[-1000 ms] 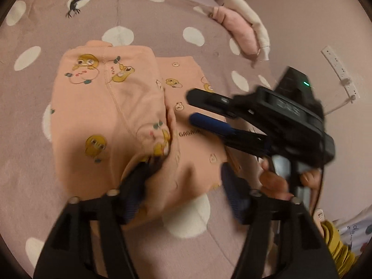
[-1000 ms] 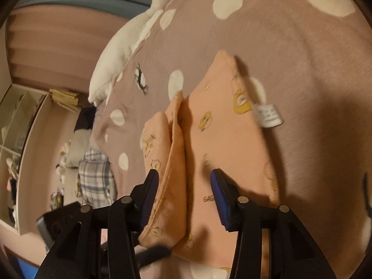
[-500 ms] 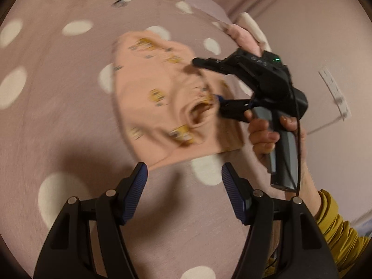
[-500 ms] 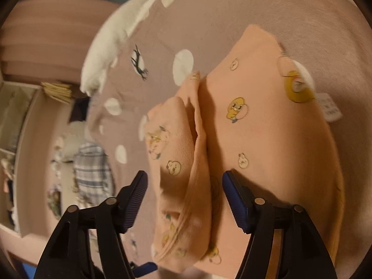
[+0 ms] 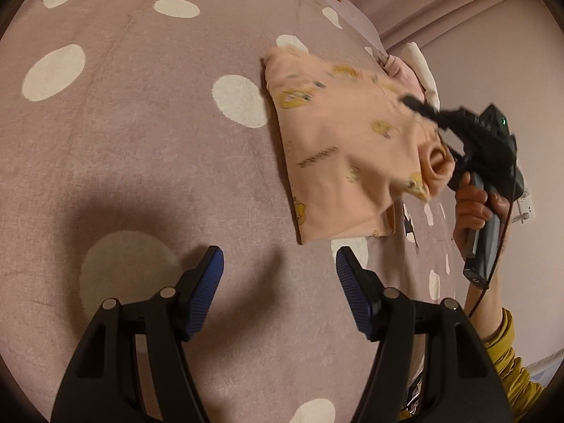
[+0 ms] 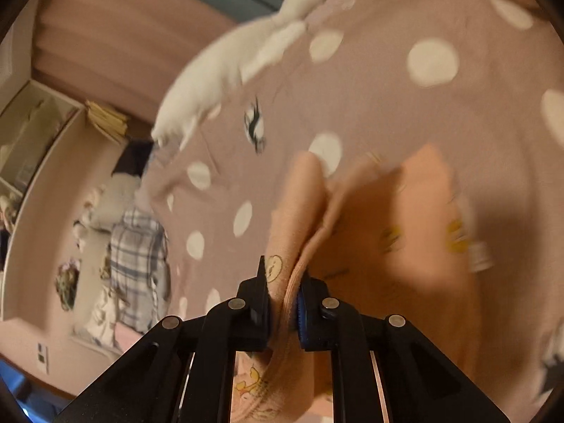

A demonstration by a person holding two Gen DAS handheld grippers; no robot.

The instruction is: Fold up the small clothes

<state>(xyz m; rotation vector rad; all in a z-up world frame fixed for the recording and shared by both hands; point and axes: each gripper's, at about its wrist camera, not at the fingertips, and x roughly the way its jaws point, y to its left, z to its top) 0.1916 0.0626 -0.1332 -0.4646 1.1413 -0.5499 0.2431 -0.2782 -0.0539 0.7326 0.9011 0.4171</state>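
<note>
The right gripper has its jaws closing on the gathered edge of the peach garment lying on the bed; the left gripper, jaws released and empty, hangs well short of its near hem

My peach-orange baby garment is printed with small yellow ducklings and a dark line of lettering. Under it the bedspread is dusty mauve with white polka dots and a few black bird figures. My grippers are black with ribbed blue pads. My sleeve is mustard yellow. The goose plush is white with an orange beak.
</note>
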